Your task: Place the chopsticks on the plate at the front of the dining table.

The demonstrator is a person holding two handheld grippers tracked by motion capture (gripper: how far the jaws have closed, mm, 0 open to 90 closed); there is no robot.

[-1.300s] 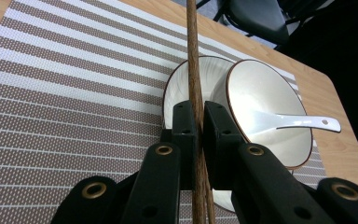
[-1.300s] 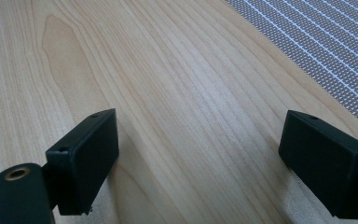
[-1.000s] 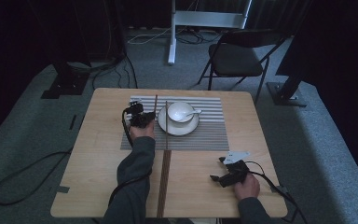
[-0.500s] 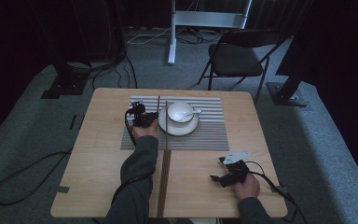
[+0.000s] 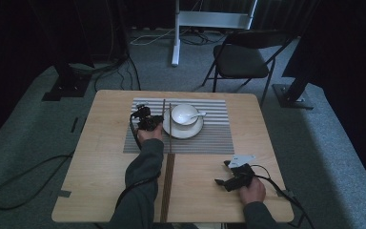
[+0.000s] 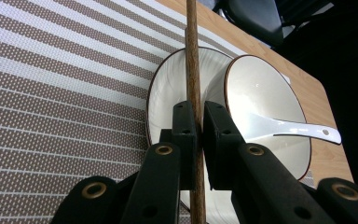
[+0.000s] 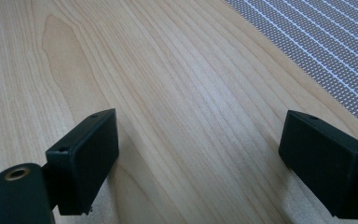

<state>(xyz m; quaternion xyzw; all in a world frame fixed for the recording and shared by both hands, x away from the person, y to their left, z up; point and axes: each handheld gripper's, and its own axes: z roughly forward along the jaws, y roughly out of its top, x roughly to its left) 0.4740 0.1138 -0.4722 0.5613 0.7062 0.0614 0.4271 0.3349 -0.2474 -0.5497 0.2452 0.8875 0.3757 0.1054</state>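
This looks like a recording studio or lab rather than a home. A lone wooden worktop (image 5: 100, 162) stands on grey carpet (image 5: 24, 157) amid dark surroundings. Black stand bases (image 5: 66, 88) sit around it, cables (image 5: 24, 179) trail across the floor, and a white metal frame (image 5: 176, 33) rises behind. A folding chair (image 5: 240, 59) stands empty at the far side.

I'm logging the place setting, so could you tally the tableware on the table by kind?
Chopsticks: 2, one clamped in the left gripper
Bowl: 1
Saucer: 1
Spoon: 1
Striped placemat: 1
Total: 6
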